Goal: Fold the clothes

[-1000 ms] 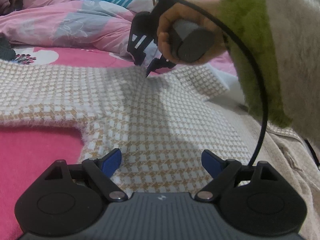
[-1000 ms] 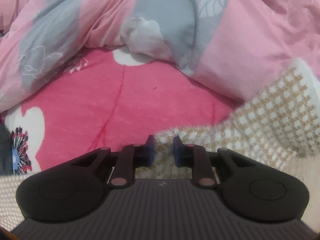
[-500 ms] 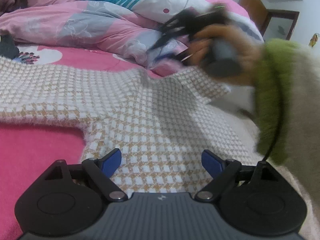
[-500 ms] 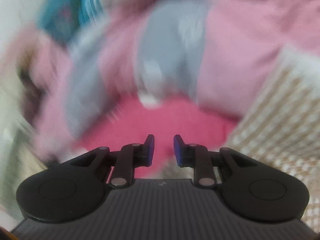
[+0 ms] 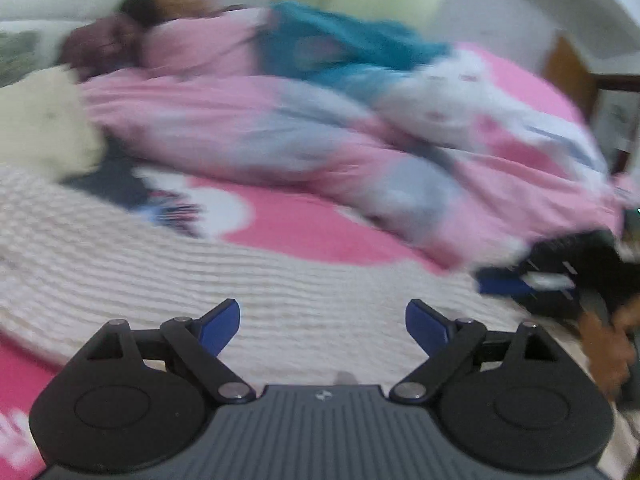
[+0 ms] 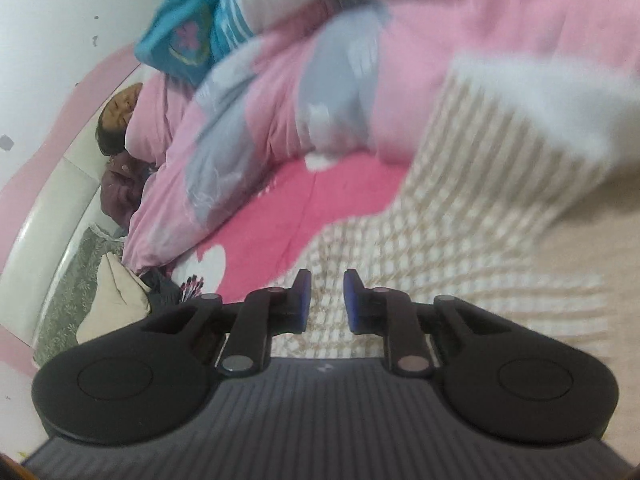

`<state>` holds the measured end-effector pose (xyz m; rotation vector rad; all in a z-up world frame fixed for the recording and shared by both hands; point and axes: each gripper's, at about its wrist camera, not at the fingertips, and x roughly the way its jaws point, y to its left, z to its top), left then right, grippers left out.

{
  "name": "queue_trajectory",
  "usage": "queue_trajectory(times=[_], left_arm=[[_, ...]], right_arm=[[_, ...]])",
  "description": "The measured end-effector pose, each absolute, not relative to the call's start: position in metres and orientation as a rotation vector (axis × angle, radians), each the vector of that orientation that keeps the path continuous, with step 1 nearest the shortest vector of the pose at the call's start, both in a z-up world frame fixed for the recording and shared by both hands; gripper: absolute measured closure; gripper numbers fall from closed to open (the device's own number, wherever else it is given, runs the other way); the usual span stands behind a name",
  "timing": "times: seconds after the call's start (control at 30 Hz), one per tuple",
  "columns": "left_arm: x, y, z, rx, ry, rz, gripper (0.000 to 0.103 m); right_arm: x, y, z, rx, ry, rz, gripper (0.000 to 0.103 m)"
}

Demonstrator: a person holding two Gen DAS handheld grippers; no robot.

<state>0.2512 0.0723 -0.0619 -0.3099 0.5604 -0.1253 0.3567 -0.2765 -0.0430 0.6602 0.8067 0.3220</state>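
Though both pictures are blurry, the checked sweater [image 6: 452, 216] can be seen lying spread out on the pink bed sheet [image 6: 276, 216], white with small tan squares. From the left wrist camera the sweater [image 5: 248, 280] looks like pale stripes, because the blur wipes out the squares. Its near side is cut off by the bottom of both pictures. The left gripper [image 5: 322, 322] sits over the sweater with its blue tips far apart and nothing between them. The right gripper [image 6: 325, 300] also sits over the sweater, close to its edge, with its blue tips near each other but a small gap between them; they pinch nothing. That same right gripper [image 5: 532, 284] shows as a dark smear at the right side of the left wrist picture, with a bit of a hand [image 5: 608, 344] under it, cut off by the frame. Behind the sweater lies a big pink and grey blanket [image 6: 328, 80] in a heap. A blue cloth [image 6: 188, 36] lies on top of it. A person [image 6: 120, 120] lies under the blanket at the far end, mostly hidden. A cream pillow [image 6: 114, 300] rests by the bed's edge.
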Motion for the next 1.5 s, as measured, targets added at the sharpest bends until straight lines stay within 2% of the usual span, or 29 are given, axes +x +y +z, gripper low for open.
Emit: queue_trajectory(times=[0.1, 0.13, 0.17, 0.27, 0.43, 0.6, 0.77, 1.0, 1.3, 1.5], left_arm=[[0.272, 0.098, -0.076, -0.313, 0.635, 0.056, 0.017], [0.275, 0.107, -0.080, -0.317, 0.656, 0.117, 0.021], [0.278, 0.116, -0.083, -0.329, 0.669, 0.160, 0.024], [0.274, 0.136, -0.078, -0.401, 0.649, 0.182, 0.023], [0.271, 0.149, -0.078, -0.428, 0.635, 0.238, 0.023], [0.267, 0.150, -0.080, -0.423, 0.618, 0.262, 0.025], [0.263, 0.159, -0.076, -0.434, 0.601, 0.279, 0.028], [0.254, 0.179, -0.072, -0.460, 0.576, 0.301, 0.028], [0.241, 0.209, -0.060, -0.486, 0.519, 0.338, 0.028], [0.229, 0.215, -0.052, -0.454, 0.491, 0.330, 0.025]], right_arm=[[0.379, -0.266, -0.061, 0.567, 0.799, 0.252, 0.091], [0.385, -0.269, -0.065, 0.545, 0.804, 0.184, 0.103], [0.392, -0.273, -0.070, 0.523, 0.808, 0.115, 0.103], [0.391, -0.284, -0.064, 0.601, 0.786, 0.060, 0.102], [0.375, -0.222, -0.037, 0.417, 0.806, 0.259, 0.099], [0.414, -0.146, -0.057, 0.244, 0.946, 0.251, 0.103], [0.442, -0.137, -0.046, 0.299, 0.902, 0.092, 0.101], [0.372, -0.063, -0.022, 0.220, 1.014, 0.395, 0.100], [0.340, 0.046, -0.020, 0.227, 1.002, 0.513, 0.099], [0.266, -0.034, 0.036, 0.258, 0.856, 0.421, 0.099]])
